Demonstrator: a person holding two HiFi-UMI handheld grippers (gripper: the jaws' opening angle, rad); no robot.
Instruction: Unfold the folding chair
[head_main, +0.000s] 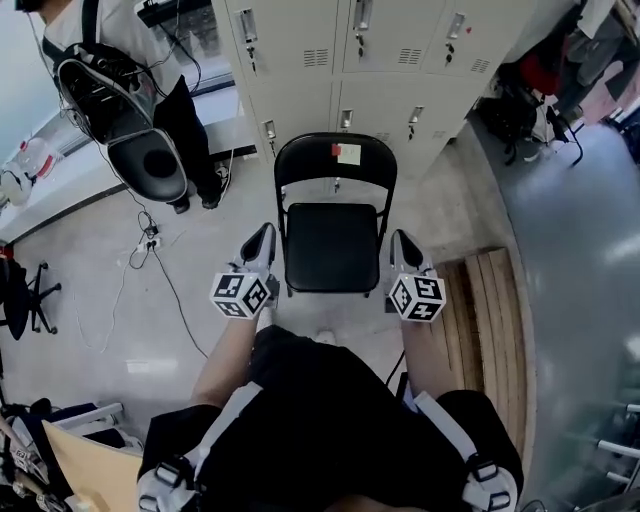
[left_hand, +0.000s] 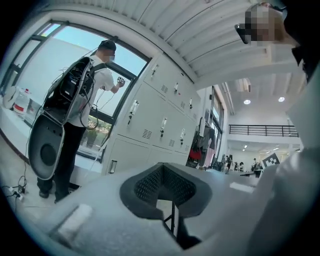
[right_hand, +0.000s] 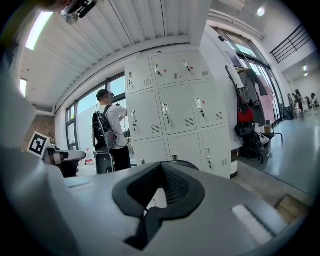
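The black folding chair (head_main: 333, 245) stands opened out in front of the lockers, its seat flat and its backrest (head_main: 336, 160) upright with a small label on it. My left gripper (head_main: 264, 232) hovers just left of the seat and my right gripper (head_main: 400, 238) just right of it, both apart from the frame. In the left gripper view the left gripper (left_hand: 165, 192) is shut with nothing between its pads. The right gripper (right_hand: 160, 192) is likewise shut and empty, and the curved top of the chair back (right_hand: 187, 163) shows just beyond it.
Grey lockers (head_main: 340, 50) stand behind the chair. A person with a backpack (head_main: 140, 90) stands at the back left by a window ledge. Cables (head_main: 150, 245) trail over the floor at left. A wooden slatted platform (head_main: 490, 320) lies to the right; clothes and bags (head_main: 540, 90) sit at the far right.
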